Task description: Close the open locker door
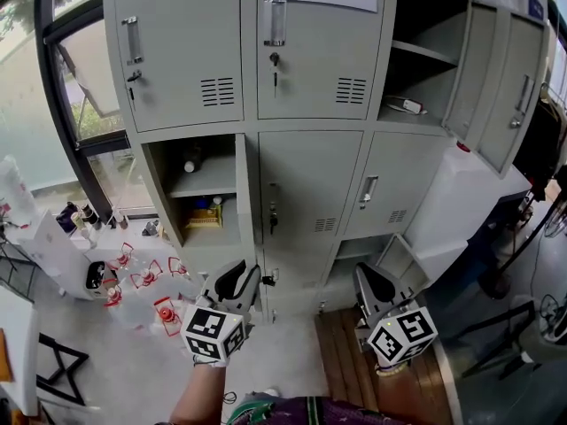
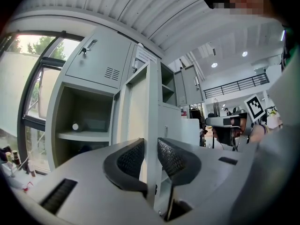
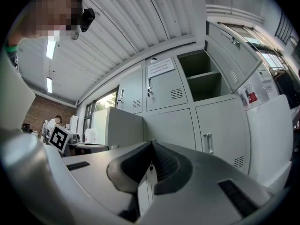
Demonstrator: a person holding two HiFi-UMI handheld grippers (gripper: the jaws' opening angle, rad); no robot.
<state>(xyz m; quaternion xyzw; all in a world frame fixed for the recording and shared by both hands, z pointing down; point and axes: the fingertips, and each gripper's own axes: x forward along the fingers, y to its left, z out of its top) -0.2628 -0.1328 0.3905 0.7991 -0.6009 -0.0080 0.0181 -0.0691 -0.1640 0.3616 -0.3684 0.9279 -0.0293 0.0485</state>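
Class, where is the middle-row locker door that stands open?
Head view, just left of centre: the open door stands edge-on, right of its compartment, with its edge between the jaws of the left hand-held gripper.

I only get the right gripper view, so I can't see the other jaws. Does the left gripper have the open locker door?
Observer: Yes. In the left gripper view the free edge of the locker door stands between the jaws of the left gripper, and both pads look pressed against it.
Operator: The door blocks my view of the compartment. Is anything in it?
Observer: The head view shows a shelf inside, with a small container standing on it, well back from the opening.
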